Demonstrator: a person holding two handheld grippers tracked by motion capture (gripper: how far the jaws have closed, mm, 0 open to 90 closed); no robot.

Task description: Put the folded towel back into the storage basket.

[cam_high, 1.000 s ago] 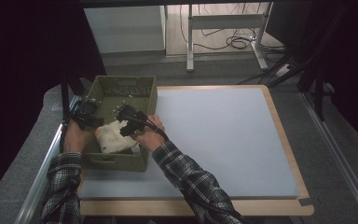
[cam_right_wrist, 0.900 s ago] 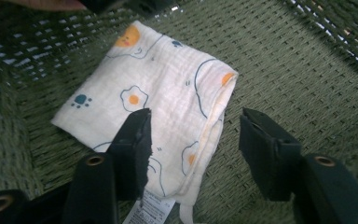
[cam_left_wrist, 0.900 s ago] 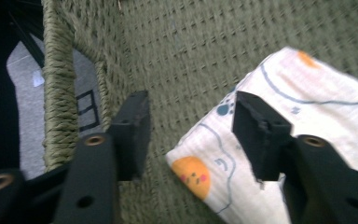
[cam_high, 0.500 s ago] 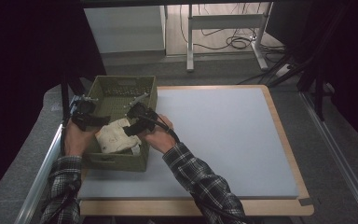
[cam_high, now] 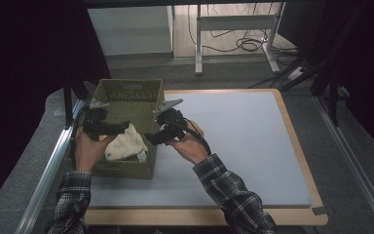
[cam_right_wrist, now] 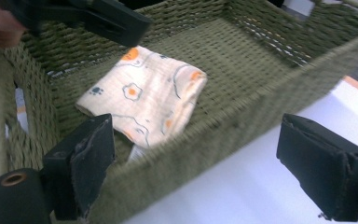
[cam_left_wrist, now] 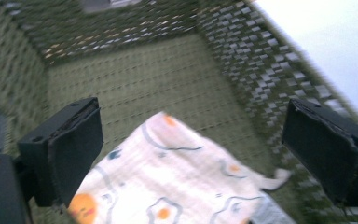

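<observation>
Cream cloth (cam_high: 124, 145) lies folded in the basket (cam_high: 126, 168), near its front wall. Both grippers, left (cam_high: 118, 128) and right (cam_high: 152, 139), have just been opening, nothing between the jaws (cloth freed). Lift them straight out, clear of the rim.

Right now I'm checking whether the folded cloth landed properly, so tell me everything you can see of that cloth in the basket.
The folded cloth is cream, thin woven fabric printed with fried eggs, orange blobs and grey-blue outlines. It is folded into a rough rectangle, slightly rumpled, with a white edge peeking out underneath at one corner. It lies on the floor of the green woven basket, at the end nearest the person, against the near wall. Neither hand-held gripper touches it: the jaws of both stand open, clear of the fabric.
</observation>
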